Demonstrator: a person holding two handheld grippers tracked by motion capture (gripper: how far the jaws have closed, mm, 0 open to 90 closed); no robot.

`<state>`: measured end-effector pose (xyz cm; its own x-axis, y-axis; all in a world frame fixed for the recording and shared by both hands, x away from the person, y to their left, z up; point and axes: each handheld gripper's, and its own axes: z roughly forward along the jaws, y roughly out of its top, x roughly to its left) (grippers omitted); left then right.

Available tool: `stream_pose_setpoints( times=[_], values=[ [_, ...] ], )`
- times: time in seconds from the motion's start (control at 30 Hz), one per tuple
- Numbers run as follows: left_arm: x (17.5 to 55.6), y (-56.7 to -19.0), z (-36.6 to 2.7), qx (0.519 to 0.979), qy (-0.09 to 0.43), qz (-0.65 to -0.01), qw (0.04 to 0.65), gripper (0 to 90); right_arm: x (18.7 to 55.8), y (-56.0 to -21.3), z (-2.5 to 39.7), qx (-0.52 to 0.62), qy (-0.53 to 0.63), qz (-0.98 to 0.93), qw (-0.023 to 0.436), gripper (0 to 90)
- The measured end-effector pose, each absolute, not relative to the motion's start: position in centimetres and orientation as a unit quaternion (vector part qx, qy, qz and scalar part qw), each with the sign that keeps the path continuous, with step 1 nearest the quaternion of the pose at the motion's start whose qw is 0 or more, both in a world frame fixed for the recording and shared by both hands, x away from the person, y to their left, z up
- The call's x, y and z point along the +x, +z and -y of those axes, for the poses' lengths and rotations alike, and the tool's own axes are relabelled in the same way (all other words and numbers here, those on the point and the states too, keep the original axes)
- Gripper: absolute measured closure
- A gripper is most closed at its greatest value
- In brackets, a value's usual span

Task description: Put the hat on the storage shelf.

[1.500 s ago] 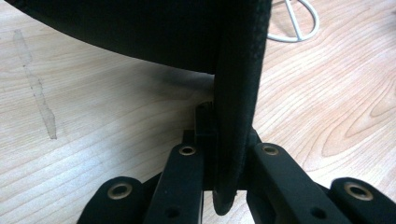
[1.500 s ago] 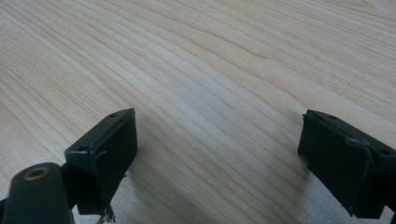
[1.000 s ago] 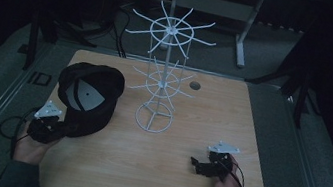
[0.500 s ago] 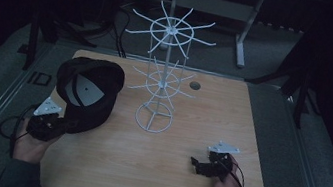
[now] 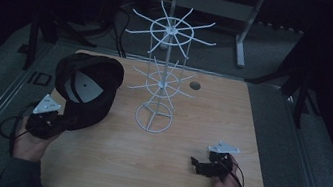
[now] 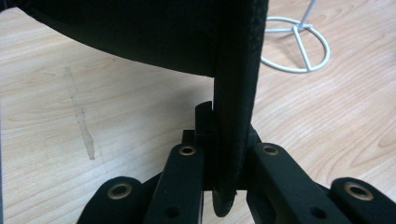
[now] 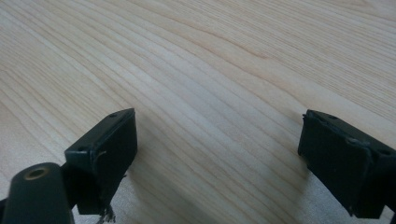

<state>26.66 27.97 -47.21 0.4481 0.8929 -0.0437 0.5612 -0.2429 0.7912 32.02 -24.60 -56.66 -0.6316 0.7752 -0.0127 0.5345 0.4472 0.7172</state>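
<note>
on the wooden worktop [image 5: 181, 177] a white wire rack [image 5: 162, 72] stands upright near the middle, its round base resting on the wood; to its left a black cap [image 5: 87, 86] is raised and tilted, its pale lining facing up; the left tongs [image 5: 65, 120] meet the cap's lower edge; the right tongs [image 5: 195, 165] rest low near the front right, well apart from the rack.

Room was dim, walls lost in darkness. Light wood table [image 5: 233, 109] with a small round grommet [image 5: 194, 85]; grey carpeted floor [image 5: 295, 129] around it; grey metal table frame [image 5: 243, 29] stood behind.
</note>
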Motion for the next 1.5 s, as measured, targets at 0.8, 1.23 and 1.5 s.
stream_pose_setpoints(
  times=[0.8,1.23,1.5],
  values=[
    [26.8,-45.7,-28.2,0.730,0.245,-0.504,0.392,86.6,32.0,-56.7,24.6,0.393,0.349,-0.833,0.172,11.6],
    [26.9,-44.8,-27.8,0.720,0.267,-0.508,0.391,86.6,32.0,-56.7,24.6,0.393,0.349,-0.833,0.173,11.6],
    [26.9,-44.3,-27.3,0.720,0.279,-0.506,0.386,86.6,32.0,-56.7,24.6,0.393,0.349,-0.833,0.172,11.7]
  ],
)
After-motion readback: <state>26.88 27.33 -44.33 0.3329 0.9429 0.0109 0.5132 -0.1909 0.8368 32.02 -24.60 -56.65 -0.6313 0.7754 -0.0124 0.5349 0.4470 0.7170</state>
